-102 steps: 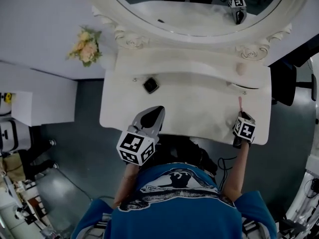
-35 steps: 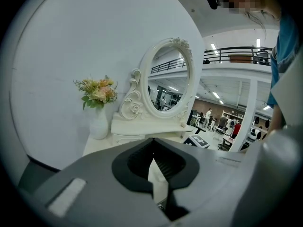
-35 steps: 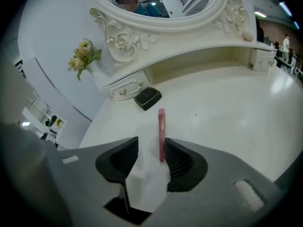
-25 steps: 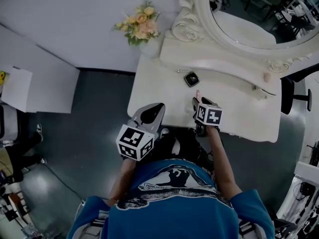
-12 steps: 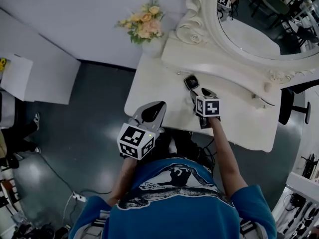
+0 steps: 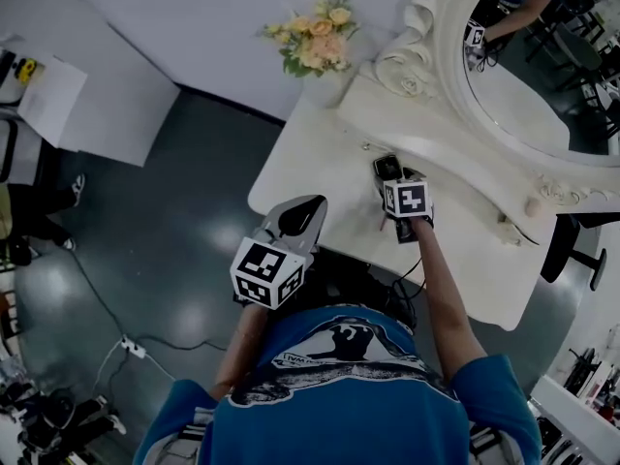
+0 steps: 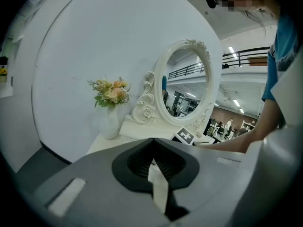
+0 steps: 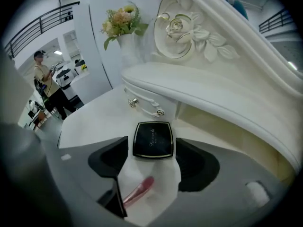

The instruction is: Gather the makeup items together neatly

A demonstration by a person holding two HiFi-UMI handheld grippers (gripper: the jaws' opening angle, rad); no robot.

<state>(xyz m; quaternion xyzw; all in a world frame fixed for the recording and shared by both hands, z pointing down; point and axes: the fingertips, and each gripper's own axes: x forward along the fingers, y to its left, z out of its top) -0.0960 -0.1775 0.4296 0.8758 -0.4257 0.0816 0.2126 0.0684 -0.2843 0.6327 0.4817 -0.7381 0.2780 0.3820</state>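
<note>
The right gripper is held over the white dressing table. Its jaws are spread wide and have just been opening. Between them a slim pink makeup stick lies on the table, gripped by neither jaw. It is set at a slant just short of the black square compact with gold trim, and the two do not appear to touch. The step in hand is judged to be the release of the stick beside the compact.

To finish this well, the gripper is best lifted away along its own line with the jaws kept wide, so that neither item is brushed. If a neater group is wanted, the stick could afterwards be nudged square to the edge of the compact.

The stick and its gap to the compact are shown only in the right gripper view; in the head view the stick is hidden under the gripper's marker cube. The head view alone places the left gripper at the near edge of the table, well apart from the items. The left gripper view shows its jaws pressed together with nothing between them, pointed toward the white vase of flowers and the oval mirror.
</note>
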